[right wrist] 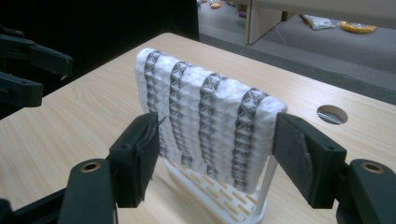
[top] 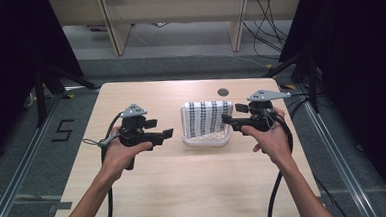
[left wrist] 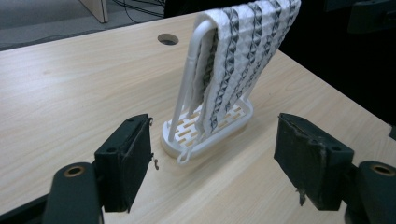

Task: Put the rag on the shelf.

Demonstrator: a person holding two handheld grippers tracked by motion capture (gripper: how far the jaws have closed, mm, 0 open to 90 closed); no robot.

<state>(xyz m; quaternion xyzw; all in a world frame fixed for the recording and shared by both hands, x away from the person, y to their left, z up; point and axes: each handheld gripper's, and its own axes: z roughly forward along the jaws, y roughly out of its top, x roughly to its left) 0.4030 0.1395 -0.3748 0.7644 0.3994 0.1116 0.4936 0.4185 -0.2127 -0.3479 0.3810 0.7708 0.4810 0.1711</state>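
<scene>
Both grippers, left (top: pixel 168 134) and right (top: pixel 226 119), flank the rack (top: pixel 206 138) with jaws spread; the right should probably pinch the towel (top: pixel 207 116) squarely near the rack's top.

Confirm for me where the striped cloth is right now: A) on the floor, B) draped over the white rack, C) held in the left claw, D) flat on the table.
B: the striped cloth hangs over the top bar of the white rack, and both claws are open and off it.
</scene>
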